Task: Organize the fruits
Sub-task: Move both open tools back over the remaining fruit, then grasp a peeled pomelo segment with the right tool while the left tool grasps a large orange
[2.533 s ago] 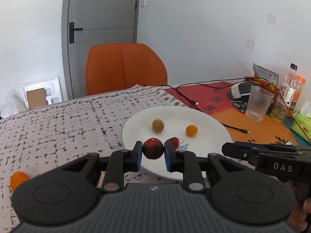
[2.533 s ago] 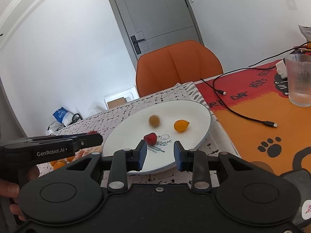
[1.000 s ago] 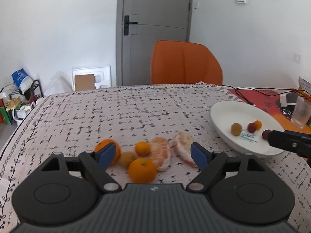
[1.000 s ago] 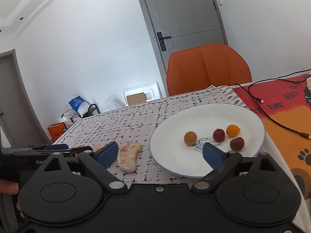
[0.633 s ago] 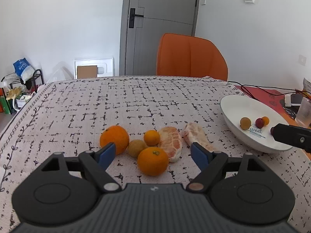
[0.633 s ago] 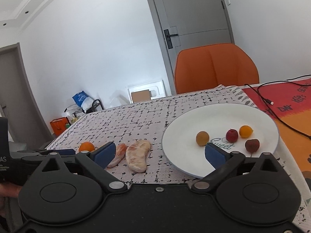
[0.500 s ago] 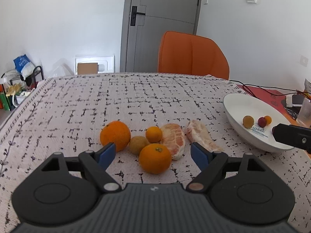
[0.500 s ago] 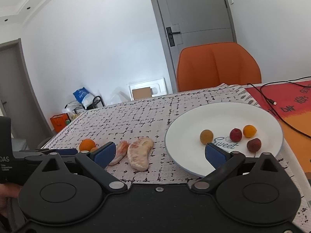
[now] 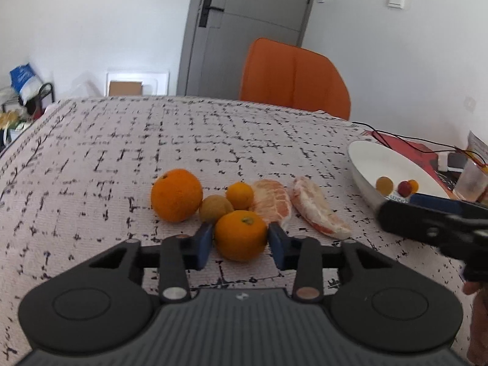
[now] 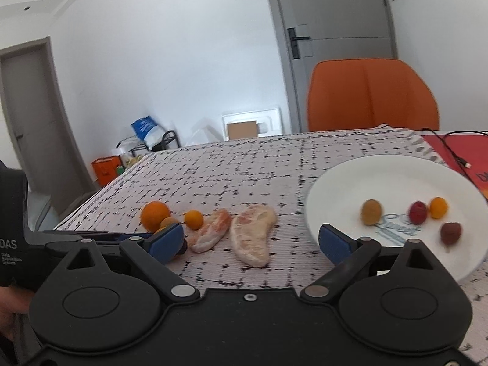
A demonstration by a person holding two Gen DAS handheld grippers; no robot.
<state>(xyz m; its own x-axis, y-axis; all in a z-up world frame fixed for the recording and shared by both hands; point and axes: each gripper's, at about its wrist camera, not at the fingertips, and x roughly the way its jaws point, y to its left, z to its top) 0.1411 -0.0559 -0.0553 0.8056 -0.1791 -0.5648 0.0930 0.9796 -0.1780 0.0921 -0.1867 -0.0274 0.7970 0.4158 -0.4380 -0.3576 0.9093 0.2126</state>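
Observation:
A mandarin (image 9: 241, 235) lies on the patterned tablecloth in the left wrist view. My left gripper (image 9: 240, 244) has its jaws closing, and both blue pads touch the mandarin's sides. Behind it sit a bigger orange (image 9: 176, 195), a brownish round fruit (image 9: 216, 209), a tiny orange (image 9: 240, 195) and two peeled segments (image 9: 271, 198) (image 9: 317, 207). In the right wrist view my right gripper (image 10: 250, 242) stands wide, its jaws closing slightly. The larger peeled segment (image 10: 253, 238) lies ahead between its fingers, untouched. The white plate (image 10: 381, 183) to the right holds several small fruits.
An orange chair (image 9: 292, 79) stands behind the table in front of a grey door. A red mat with a black cable (image 10: 457, 149) and a clear cup (image 9: 471, 180) lie beyond the plate. The tablecloth drops off at the left edge (image 10: 91, 195).
My left gripper sank toward the fruit pile and its jaws closed onto the mandarin. The right gripper slid left, so the peeled segments now lie in front of it.

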